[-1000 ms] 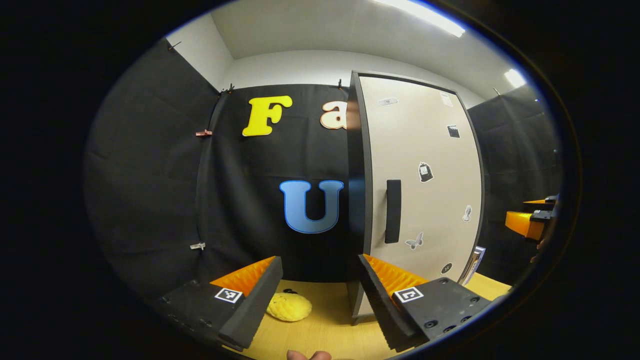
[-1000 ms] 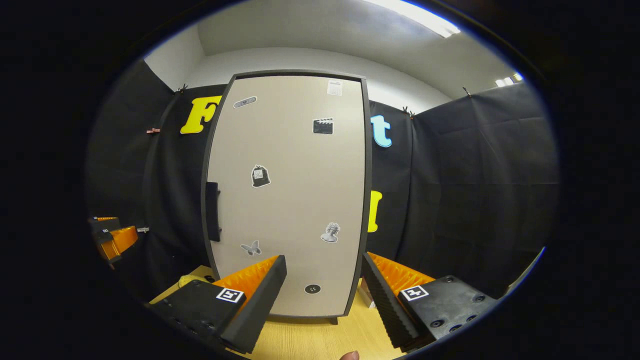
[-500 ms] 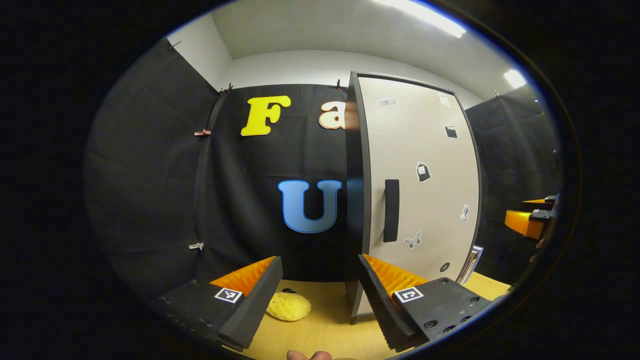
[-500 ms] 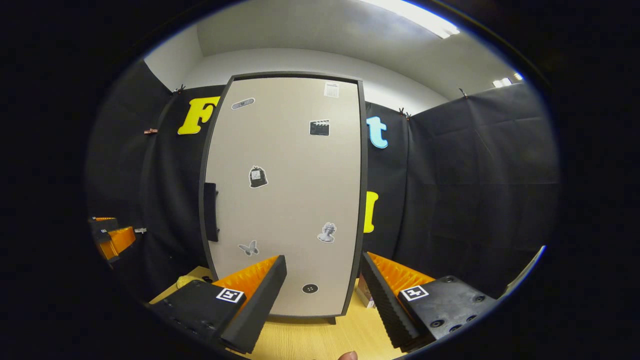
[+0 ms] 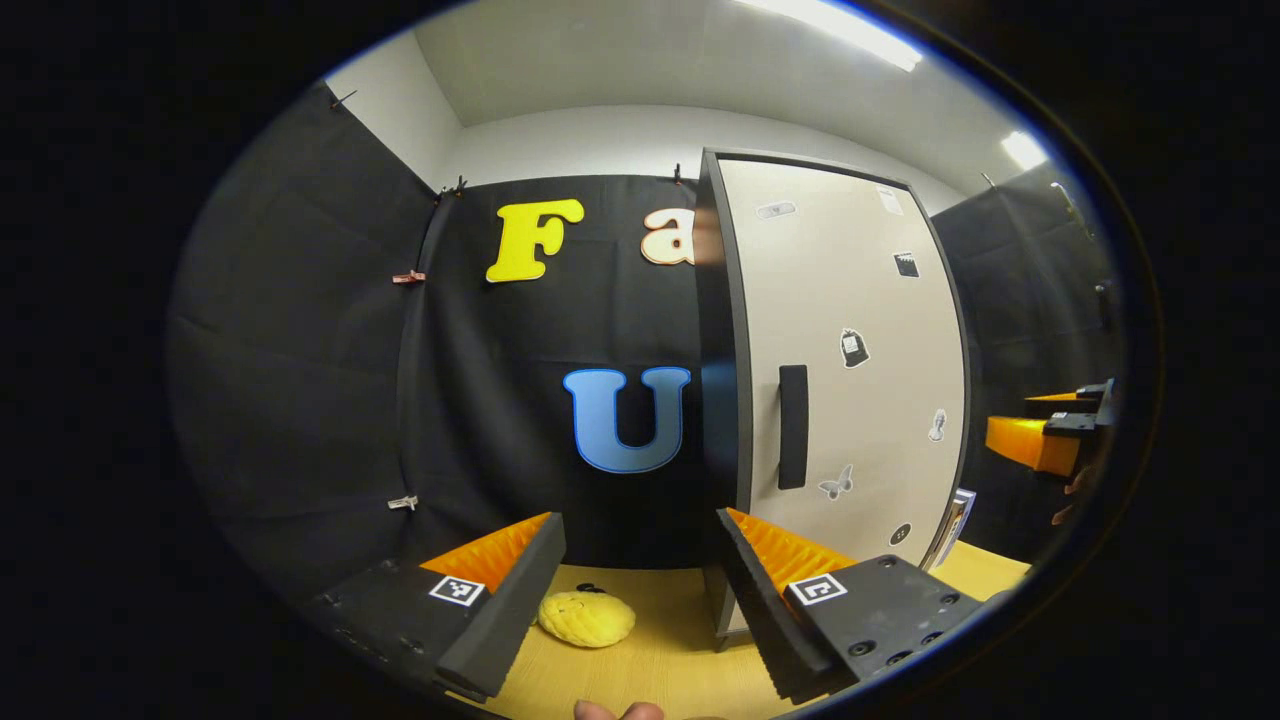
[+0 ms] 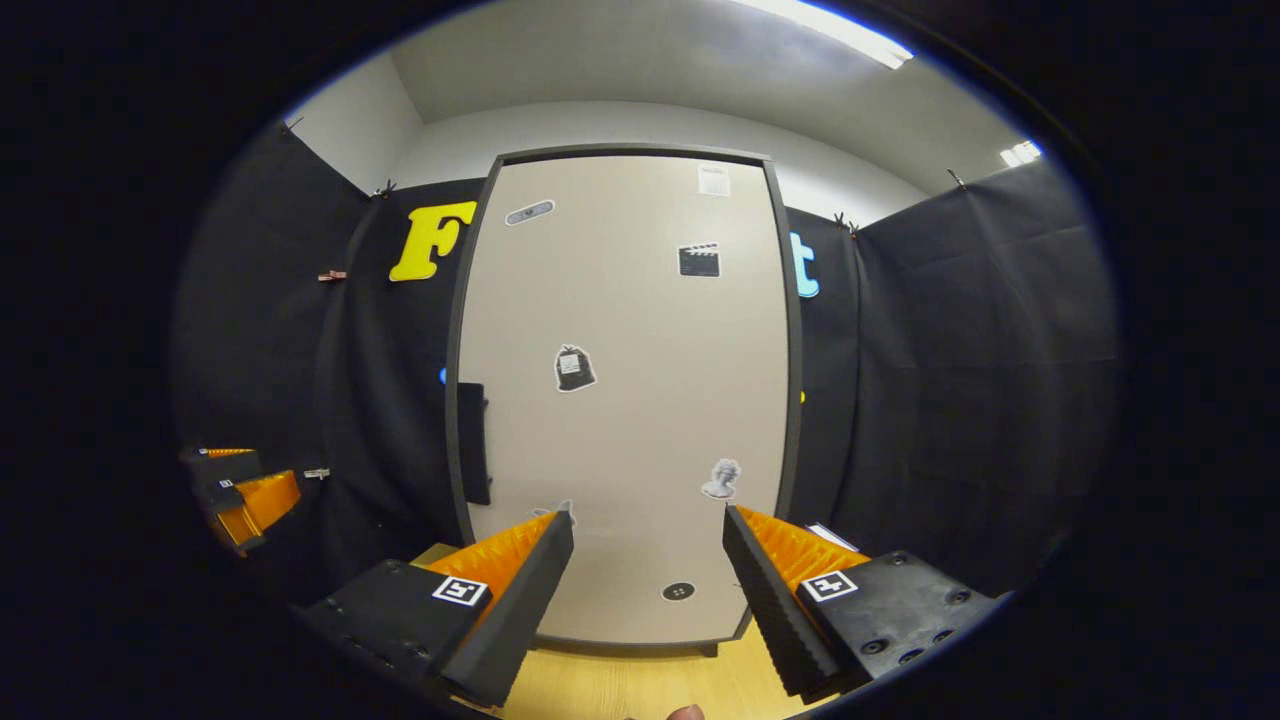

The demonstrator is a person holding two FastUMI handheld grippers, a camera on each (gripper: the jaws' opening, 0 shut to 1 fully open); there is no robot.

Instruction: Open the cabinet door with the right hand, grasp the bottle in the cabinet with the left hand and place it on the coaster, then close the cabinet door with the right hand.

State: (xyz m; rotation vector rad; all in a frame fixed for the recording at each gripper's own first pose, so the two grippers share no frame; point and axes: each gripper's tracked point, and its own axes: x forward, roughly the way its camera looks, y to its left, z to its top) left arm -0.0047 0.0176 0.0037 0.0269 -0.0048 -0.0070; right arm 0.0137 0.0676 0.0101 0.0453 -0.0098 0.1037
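A tall cabinet with a beige door [image 6: 630, 400] stands shut on the wooden table, stickers scattered over its front. Its dark vertical handle [image 6: 473, 443] runs along the door's left edge; in the left gripper view the same door [image 5: 850, 350] and handle [image 5: 792, 426] appear from the side. My right gripper [image 6: 648, 525] is open in front of the door's lower half, some way off it. My left gripper [image 5: 640, 530] is open too, to the left of the cabinet, and it shows far left in the right gripper view [image 6: 240, 490]. The other gripper [image 5: 1045, 435] shows at the right edge of the left gripper view.
A yellow round knitted pad [image 5: 587, 618] lies on the wooden table [image 5: 660, 650] left of the cabinet's foot. Black cloth walls close in behind and on both sides. A small flat item [image 5: 955, 520] leans at the cabinet's right side.
The right gripper has shifted left and slightly closer, so the door now sits centred ahead of it. The left gripper has barely moved. The door stays shut.
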